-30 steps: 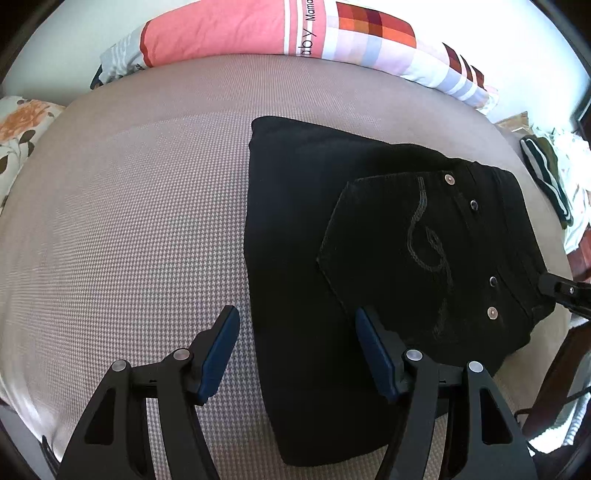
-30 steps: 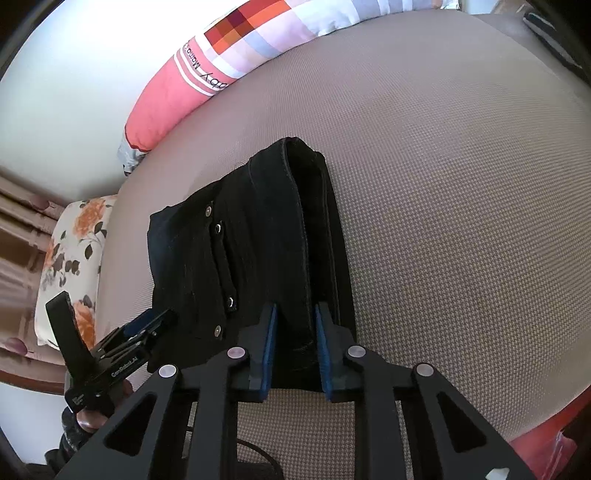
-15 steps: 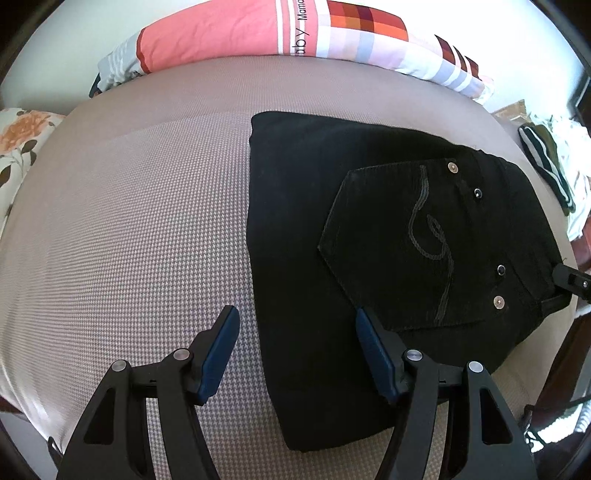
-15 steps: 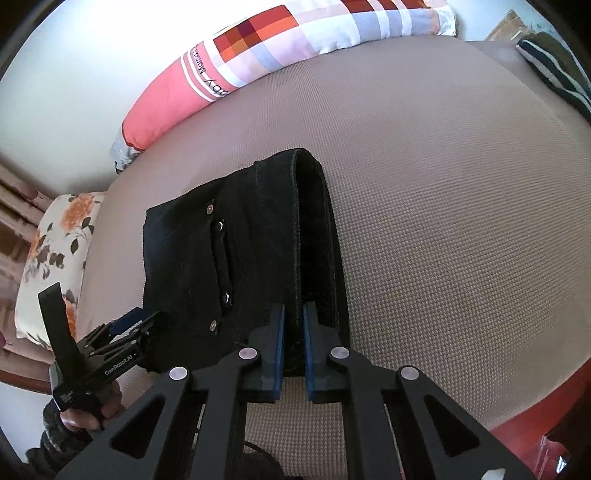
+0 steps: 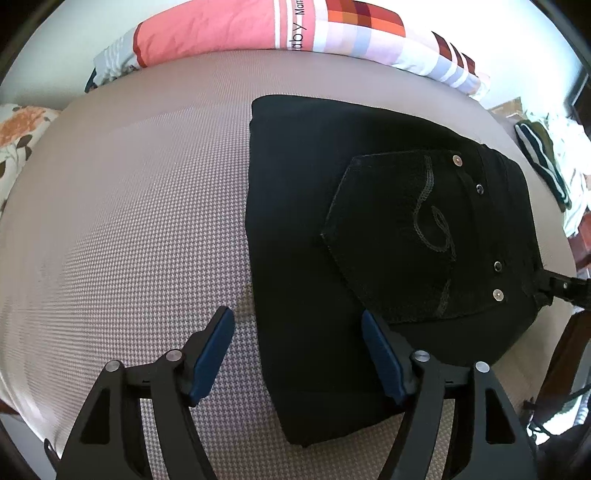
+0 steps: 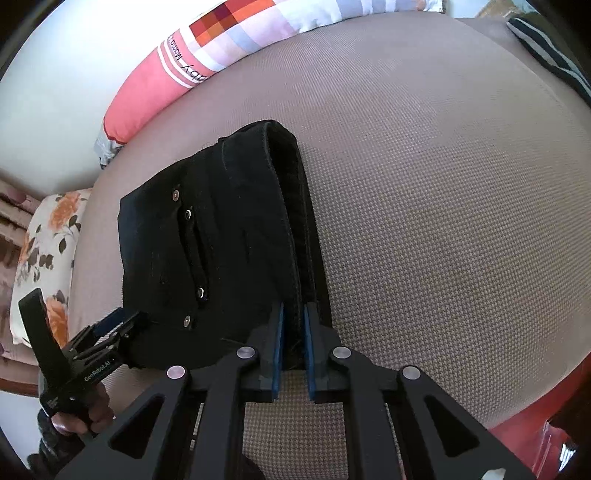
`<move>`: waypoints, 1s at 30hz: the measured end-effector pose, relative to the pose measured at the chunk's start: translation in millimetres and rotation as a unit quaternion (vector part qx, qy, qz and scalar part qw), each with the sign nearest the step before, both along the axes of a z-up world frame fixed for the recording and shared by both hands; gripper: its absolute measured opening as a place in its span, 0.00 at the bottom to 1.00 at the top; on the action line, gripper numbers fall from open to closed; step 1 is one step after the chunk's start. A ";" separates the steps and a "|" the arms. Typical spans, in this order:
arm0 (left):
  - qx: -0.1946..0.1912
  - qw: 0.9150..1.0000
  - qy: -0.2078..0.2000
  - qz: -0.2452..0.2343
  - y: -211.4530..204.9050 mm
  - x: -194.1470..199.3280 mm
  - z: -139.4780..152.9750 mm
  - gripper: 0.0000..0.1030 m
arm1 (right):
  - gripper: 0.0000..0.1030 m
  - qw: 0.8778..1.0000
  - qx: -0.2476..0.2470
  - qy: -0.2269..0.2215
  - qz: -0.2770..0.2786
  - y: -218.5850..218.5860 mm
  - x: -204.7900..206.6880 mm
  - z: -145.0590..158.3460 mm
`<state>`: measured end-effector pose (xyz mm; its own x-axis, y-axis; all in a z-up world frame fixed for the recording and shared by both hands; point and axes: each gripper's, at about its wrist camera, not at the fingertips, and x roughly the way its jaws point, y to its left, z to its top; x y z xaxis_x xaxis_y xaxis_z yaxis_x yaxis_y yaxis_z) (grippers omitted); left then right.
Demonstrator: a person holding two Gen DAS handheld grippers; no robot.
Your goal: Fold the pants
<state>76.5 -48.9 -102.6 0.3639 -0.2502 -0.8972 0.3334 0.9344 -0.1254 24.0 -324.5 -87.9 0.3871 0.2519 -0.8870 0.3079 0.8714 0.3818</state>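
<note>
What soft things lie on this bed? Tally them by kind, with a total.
Folded black denim pants: 1
Pillows: 2, a long pink and checked bolster pillow and a floral-print pillow
Striped dark garment at the bed's edge: 1
Total: 4

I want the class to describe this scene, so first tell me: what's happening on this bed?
A person with a handheld gripper in each hand is folding black pants on a beige bedspread. The pants already lie in a compact folded bundle. The right gripper is pinched on the thick folded edge nearest it. The left gripper is not gripping: its jaws are opening, straddling the bundle's other side edge. A colourful pillow lies behind.
</note>
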 end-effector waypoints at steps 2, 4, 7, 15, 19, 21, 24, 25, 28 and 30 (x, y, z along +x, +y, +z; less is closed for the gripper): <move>-0.004 1.000 0.002 0.001 1.8 0.4 0.1 0.70 | 0.10 1.000 0.006 0.002 -0.005 -1.4 -0.4 -0.8; -0.004 1.000 0.002 -0.001 2.7 0.1 1.4 0.70 | 0.14 1.000 0.003 0.003 -0.004 -1.3 0.3 0.1; -0.007 1.000 -0.002 0.001 5.0 -0.6 4.9 0.70 | 0.27 1.000 -0.007 0.006 -0.007 -2.5 0.0 1.0; -0.060 0.998 -0.009 0.027 25.5 9.7 21.5 0.70 | 0.29 1.000 -0.004 0.015 0.013 -5.0 7.6 -0.1; -0.077 0.996 0.020 0.045 37.3 22.6 18.0 0.70 | 0.33 0.999 -0.012 0.019 0.030 -5.0 12.1 1.5; -0.084 0.994 0.035 0.054 39.1 25.0 14.8 0.70 | 0.35 0.999 -0.016 0.023 0.038 -3.9 14.8 2.3; -0.098 0.992 0.056 0.057 41.5 26.9 9.3 0.70 | 0.35 0.998 -0.016 0.023 0.048 -4.3 19.2 4.8; -0.100 0.992 0.060 0.058 41.5 27.6 7.9 0.70 | 0.35 0.998 -0.017 0.022 0.050 -4.5 20.8 5.1; -0.112 0.989 0.079 0.056 41.3 31.8 3.4 0.70 | 0.38 0.998 -0.014 0.022 0.058 -5.9 27.5 3.6; -0.123 0.987 0.088 0.056 41.3 34.4 2.1 0.70 | 0.38 0.998 -0.004 0.020 0.060 -9.0 32.7 0.6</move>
<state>110.9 -7.6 -100.4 0.2459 -0.4355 -0.8659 0.1837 0.8981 -0.3996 56.6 -333.5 -87.3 0.3187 0.2873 -0.9033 0.2154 0.9061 0.3641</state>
